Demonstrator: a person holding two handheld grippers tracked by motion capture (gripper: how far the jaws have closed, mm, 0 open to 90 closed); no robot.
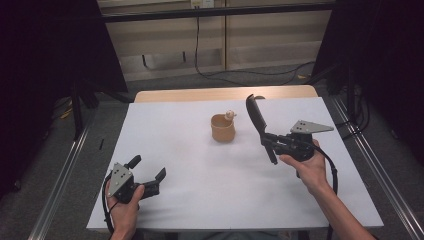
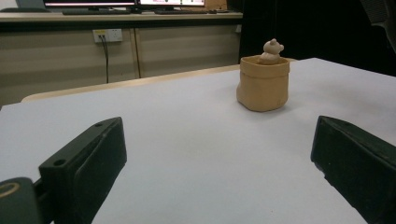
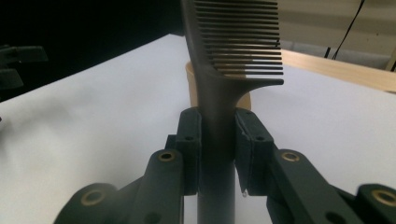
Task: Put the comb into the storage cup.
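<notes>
Gripping a black comb (image 1: 258,125) by its handle, the right gripper (image 1: 274,143) is raised off the white counter (image 1: 200,170), to the right of the tan cup (image 1: 223,128) and near it. In the right gripper view its two jaws are clenched on either side of the comb's (image 3: 224,84) handle, with the toothed end rising above them and the teeth pointing to the right of that view; part of the cup (image 3: 190,86) shows directly behind the comb. From above, the comb stands steeply, leaning a little, its upper end level with the far edge of the counter and just right of the cup.

The cup stands upright on the counter, toward the far side and a little right of centre. A small pale figure (image 1: 229,115) sits at its rim; in the left gripper view the same figure (image 2: 271,50) rises from the cup's (image 2: 263,85) mouth.

The left gripper (image 1: 148,172) is held low, well apart from the cup, on its near left, close to the counter's near edge. Its jaws are released and spread wide, with bare counter between them, and they point toward the cup.
</notes>
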